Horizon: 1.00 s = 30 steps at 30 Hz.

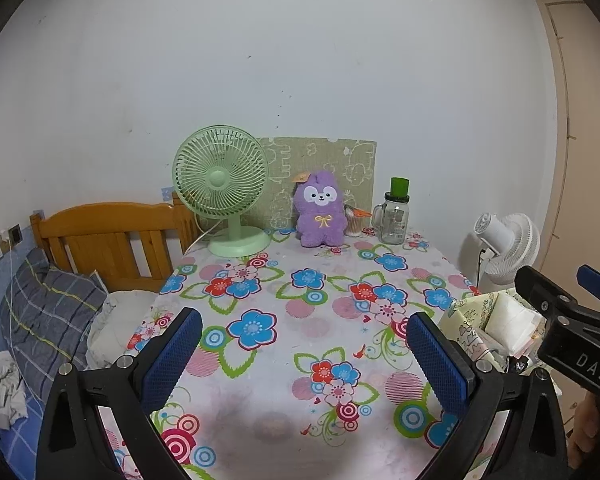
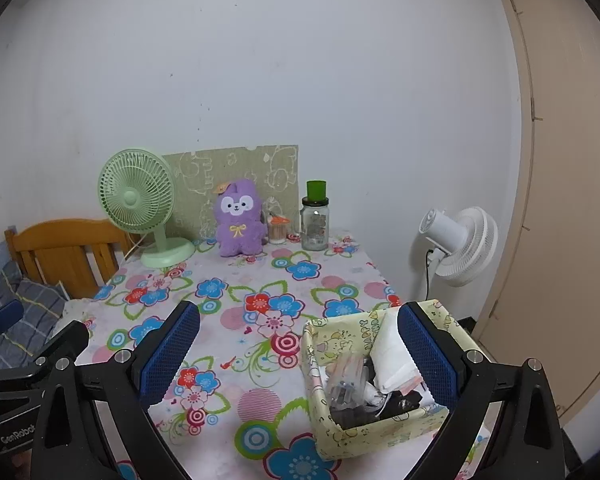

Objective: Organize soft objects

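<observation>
Reaching for plush (image 1: 320, 210) at twelve o'clock on surface (image 1: 300, 320), both jaws apart, empty; best clamped mid-body, clear of fan (image 1: 220, 184).

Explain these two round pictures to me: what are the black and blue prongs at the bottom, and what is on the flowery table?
No robot here: a person carries a hand-held claw in each hand, each with a wide-angle camera looking along its two fingers. One picture comes from the left claw, the other from the right claw. The blue prongs are their padded fingers. Both claws are open and hold nothing.

On the table against the wall stand a green fan, a purple plush toy and a glass jar with a green cap. Nearer, under the right claw, sits a yellow box holding a white cloth and small items. A bed lies to the left, and a white fan stands to the right.
</observation>
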Tool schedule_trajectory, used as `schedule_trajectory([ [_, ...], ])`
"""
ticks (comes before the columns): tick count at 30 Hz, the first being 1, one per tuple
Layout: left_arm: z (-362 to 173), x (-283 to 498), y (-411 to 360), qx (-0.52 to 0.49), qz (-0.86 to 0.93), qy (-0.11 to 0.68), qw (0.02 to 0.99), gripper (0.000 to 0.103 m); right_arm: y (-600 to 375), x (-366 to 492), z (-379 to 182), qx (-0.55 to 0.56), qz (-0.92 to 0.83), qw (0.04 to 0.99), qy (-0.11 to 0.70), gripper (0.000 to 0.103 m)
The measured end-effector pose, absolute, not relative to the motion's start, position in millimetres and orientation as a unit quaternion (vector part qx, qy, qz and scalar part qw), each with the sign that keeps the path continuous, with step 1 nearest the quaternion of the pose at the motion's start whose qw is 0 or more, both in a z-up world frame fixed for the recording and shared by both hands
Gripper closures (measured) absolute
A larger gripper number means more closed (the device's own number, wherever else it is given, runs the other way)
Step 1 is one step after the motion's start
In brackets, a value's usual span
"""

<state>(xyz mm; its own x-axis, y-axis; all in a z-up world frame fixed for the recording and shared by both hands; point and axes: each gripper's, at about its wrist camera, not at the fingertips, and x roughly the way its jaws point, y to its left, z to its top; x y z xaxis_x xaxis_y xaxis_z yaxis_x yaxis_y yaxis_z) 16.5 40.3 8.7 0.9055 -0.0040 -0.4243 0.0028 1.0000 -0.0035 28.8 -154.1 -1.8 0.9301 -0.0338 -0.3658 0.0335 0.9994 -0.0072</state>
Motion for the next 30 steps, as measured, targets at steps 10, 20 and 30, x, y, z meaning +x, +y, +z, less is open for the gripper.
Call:
schedule_trajectory([
  [10,9.0,17.0,40.1,-0.014,0.001,0.222,0.975,0.000,-158.0,27.1,-0.2,-0.002,-0.013,0.982,0.189,0.002],
  [20,9.1,19.4,34.9,-0.011,-0.004,0.226,0.974,0.000,-162.5,27.3,-1.8,0.006,-0.017,0.982,0.187,0.002],
  [30,9.5,20.4,34.9,-0.016,0.001,0.226,0.974,0.000,-161.4,27.7,-2.8,0.004,-0.013,0.982,0.189,0.002],
])
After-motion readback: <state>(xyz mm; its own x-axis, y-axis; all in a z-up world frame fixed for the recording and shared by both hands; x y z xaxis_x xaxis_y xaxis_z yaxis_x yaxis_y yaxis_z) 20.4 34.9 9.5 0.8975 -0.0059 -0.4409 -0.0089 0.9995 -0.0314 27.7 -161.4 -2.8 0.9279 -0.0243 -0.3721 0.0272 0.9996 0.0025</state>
